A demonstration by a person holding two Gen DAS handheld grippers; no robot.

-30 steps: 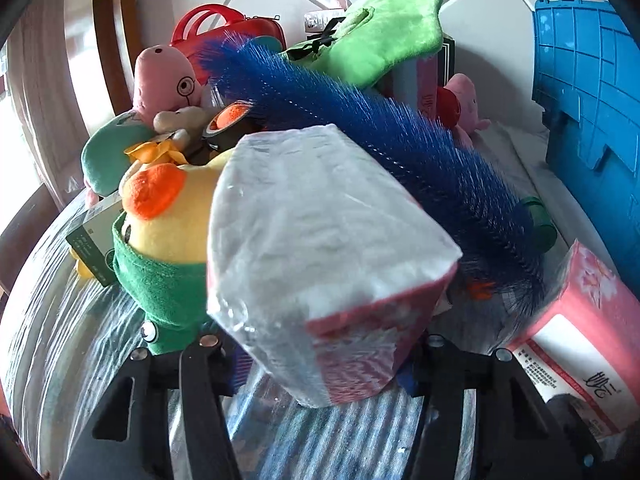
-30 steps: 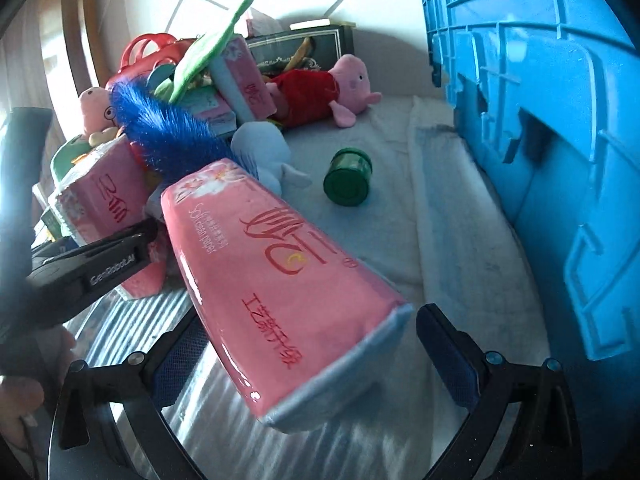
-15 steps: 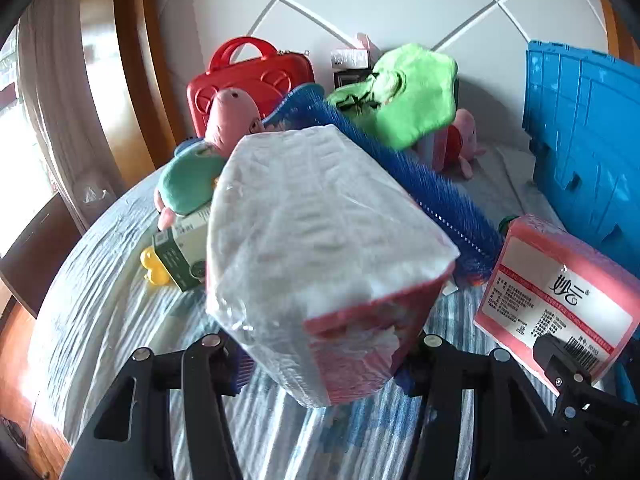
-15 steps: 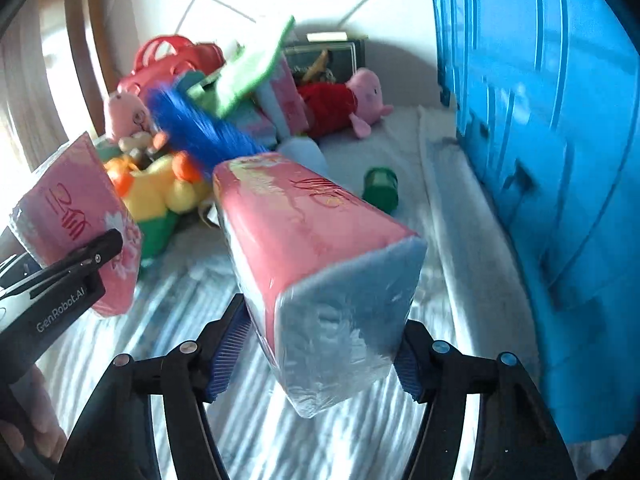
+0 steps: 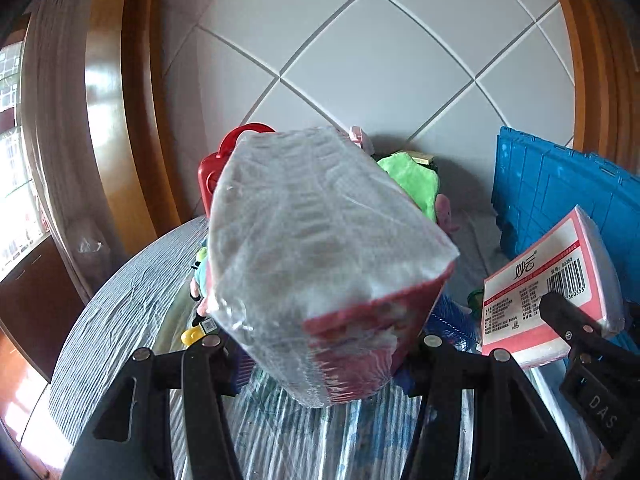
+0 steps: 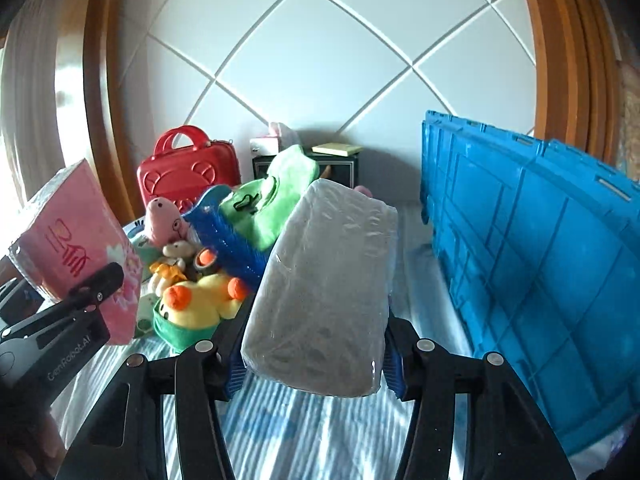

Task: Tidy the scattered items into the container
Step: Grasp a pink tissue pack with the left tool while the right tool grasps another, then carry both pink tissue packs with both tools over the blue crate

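Right wrist view: your right gripper [image 6: 314, 354] clamps a tissue pack [image 6: 324, 292], long axis pointing far; the bin [image 6: 540, 264] stands just right, nearer this gripper. Your left gripper [image 5: 320, 354] clamps another pack [image 5: 320, 256].

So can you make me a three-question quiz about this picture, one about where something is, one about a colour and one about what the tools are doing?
1. Where is the crate?
A. right of the toys
B. left of the toys
C. on top of the toys

2. What colour is the case?
A. yellow
B. red
C. black

3. What is the right tool doing?
A. hanging open
B. gripping the duck
C. gripping a tissue pack

Answers: 1 A, the blue crate stands along the right edge. 2 B, it is red with a handle. 3 C, both fingers press the pack's sides; the duck lies on the bed.
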